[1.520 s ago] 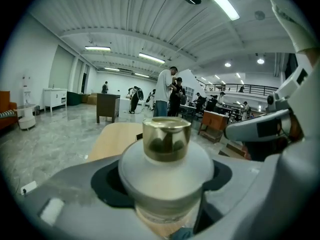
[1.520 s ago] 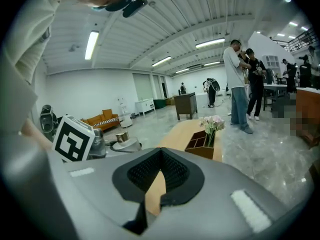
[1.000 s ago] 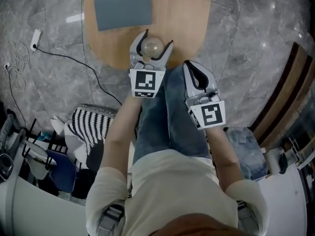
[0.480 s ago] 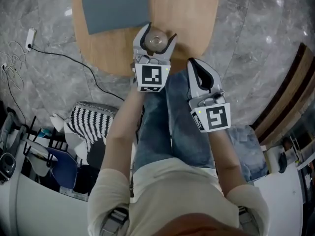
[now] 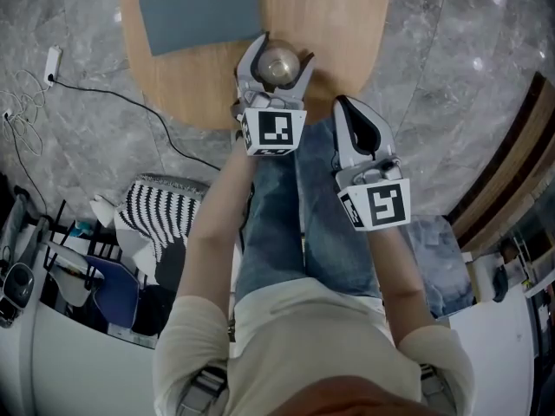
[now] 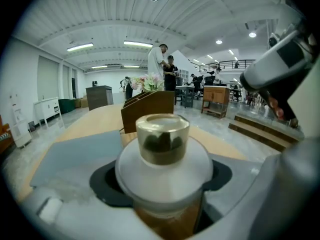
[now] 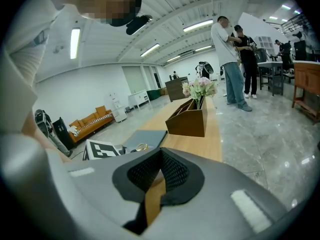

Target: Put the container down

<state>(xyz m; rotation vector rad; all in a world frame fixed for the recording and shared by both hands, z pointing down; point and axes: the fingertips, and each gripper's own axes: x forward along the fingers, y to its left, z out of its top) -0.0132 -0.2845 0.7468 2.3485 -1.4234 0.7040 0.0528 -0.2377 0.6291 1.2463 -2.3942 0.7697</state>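
The container (image 5: 277,63) is a small jar with a white collar and a clear gold-tinted cap with something dark inside. My left gripper (image 5: 282,52) is shut on it, a dark pad on each side, just over the near edge of the round wooden table (image 5: 334,24). The left gripper view has the container (image 6: 162,139) filling the middle between the left gripper's (image 6: 162,179) jaws. My right gripper (image 5: 343,104) is shut with nothing in it, held over the person's jeans to the right of the table edge. In the right gripper view, the right gripper (image 7: 159,159) has its pads together.
A grey mat (image 5: 201,11) lies on the table beyond the container. A dark wooden organiser (image 6: 150,106) with flowers (image 7: 200,88) stands at the table's far side. A cable (image 5: 130,107) and a striped bag (image 5: 169,219) lie on the floor at left. People (image 6: 160,64) stand far behind.
My left gripper has sunk toward the table top with the container and reached a little farther over it. The right gripper has dropped slightly and stays shut.
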